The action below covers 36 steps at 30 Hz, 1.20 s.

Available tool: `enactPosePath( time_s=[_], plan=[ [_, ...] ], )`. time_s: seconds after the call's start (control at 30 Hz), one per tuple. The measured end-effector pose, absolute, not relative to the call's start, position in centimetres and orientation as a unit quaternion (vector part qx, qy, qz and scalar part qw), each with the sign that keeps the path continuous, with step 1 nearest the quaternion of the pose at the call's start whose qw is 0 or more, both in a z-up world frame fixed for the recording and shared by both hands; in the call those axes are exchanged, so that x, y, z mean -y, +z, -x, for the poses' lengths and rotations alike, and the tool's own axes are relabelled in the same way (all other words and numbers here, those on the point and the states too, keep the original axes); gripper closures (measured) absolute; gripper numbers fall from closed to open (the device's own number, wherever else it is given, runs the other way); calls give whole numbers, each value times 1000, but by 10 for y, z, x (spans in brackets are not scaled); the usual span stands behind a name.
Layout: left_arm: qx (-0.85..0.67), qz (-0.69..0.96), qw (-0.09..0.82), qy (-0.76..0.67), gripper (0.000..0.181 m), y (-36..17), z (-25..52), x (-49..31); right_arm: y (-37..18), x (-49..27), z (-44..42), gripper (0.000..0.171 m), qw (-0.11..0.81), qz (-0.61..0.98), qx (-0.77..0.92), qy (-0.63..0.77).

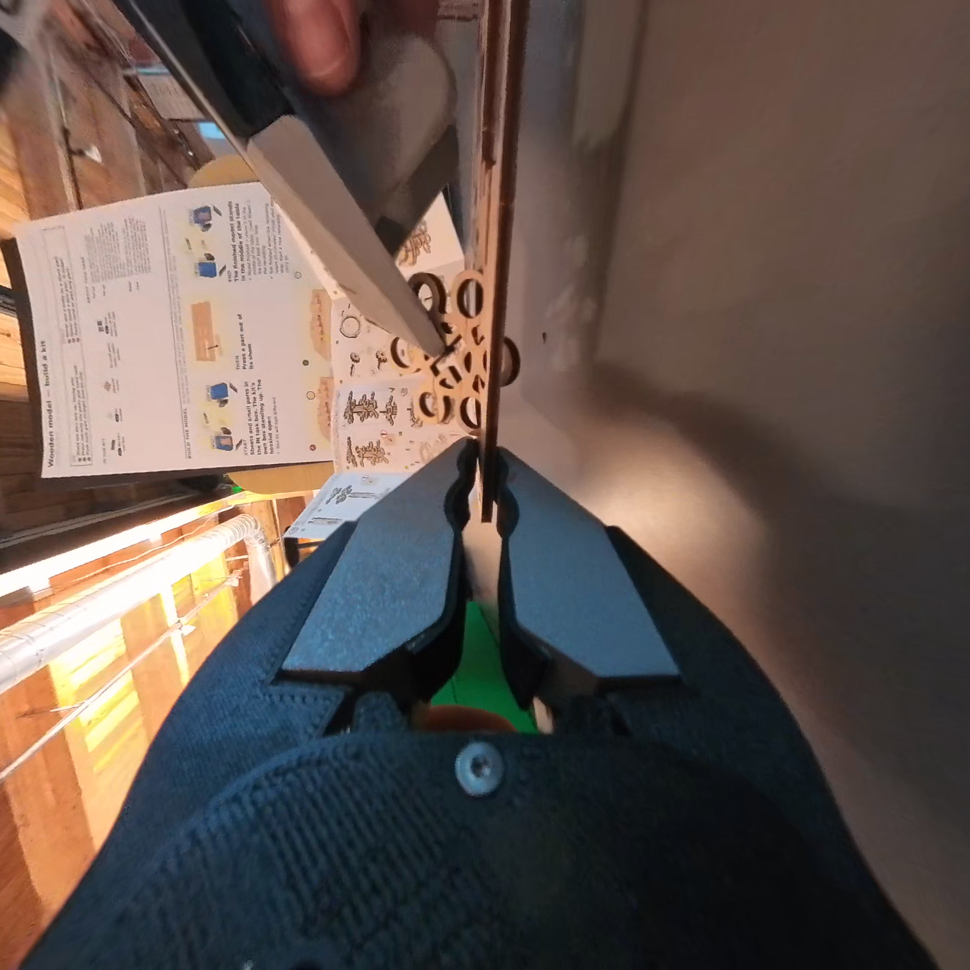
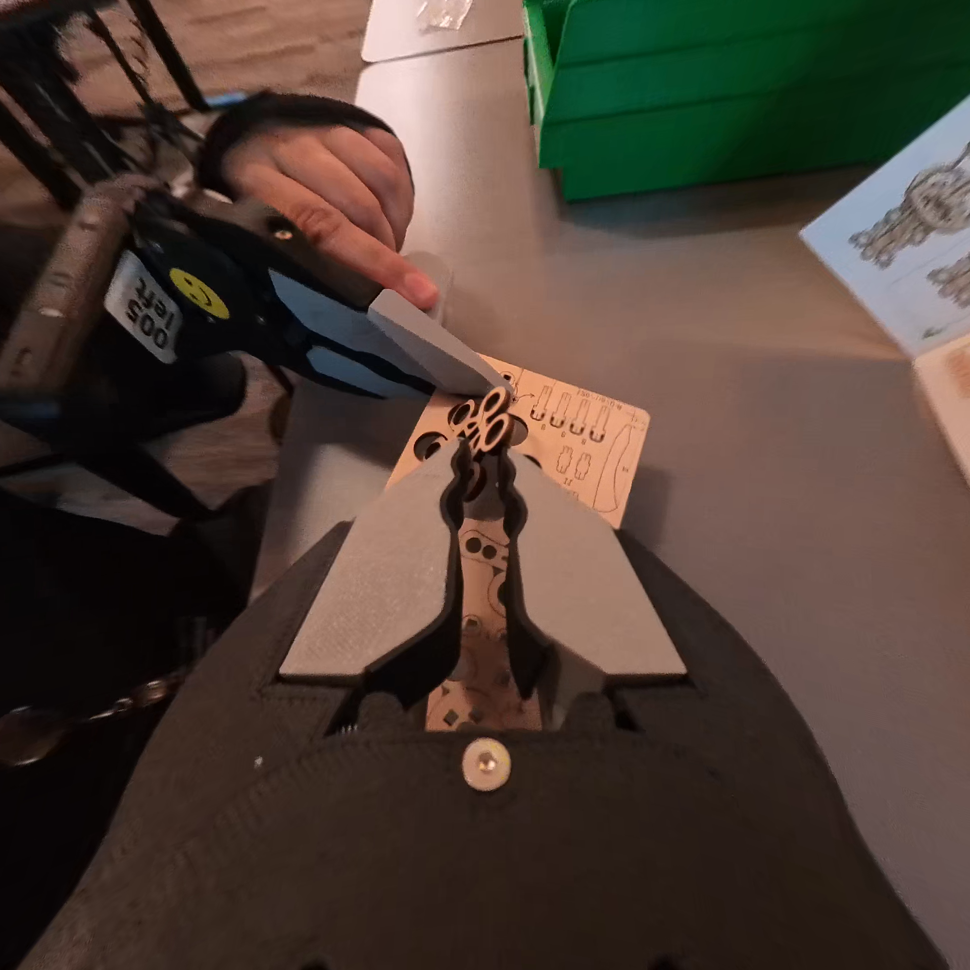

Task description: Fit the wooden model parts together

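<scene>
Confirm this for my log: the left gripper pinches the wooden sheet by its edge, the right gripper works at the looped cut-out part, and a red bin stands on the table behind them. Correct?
Not quite: the bin is green, not red, as the right wrist view shows. The rest stands: the left gripper pinches the wooden sheet by its edge, and the right gripper works at the looped cut-out part on the table.

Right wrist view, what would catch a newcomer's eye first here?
The looped wooden part at the right gripper tips, over the laser-cut wooden sheet on the grey table. Upper left, a hand holds the left gripper, clamped on the sheet. A green box stands behind.
</scene>
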<state>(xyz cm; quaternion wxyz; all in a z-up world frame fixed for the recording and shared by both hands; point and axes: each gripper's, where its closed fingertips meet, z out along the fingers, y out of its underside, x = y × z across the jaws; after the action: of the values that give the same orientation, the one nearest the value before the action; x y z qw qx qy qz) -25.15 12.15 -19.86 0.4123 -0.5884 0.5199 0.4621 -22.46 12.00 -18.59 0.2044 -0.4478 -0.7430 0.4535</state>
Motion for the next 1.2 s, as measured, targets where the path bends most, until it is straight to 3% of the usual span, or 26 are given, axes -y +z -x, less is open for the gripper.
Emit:
enactPosePath(
  time_s=[0.23, 0.9, 1.2],
  plan=[
    [-491, 626, 422, 435, 179, -218, 264, -124, -174, -109, 230, 171, 360, 370, 770, 375],
    [-472, 586, 452, 480, 179, -205, 271, -129, -169, -135, 231, 171, 145, 503, 644, 558],
    [-465, 572, 457, 499, 178, -200, 272, -130, -161, -132, 230, 171, 122, 497, 619, 596]
  ],
)
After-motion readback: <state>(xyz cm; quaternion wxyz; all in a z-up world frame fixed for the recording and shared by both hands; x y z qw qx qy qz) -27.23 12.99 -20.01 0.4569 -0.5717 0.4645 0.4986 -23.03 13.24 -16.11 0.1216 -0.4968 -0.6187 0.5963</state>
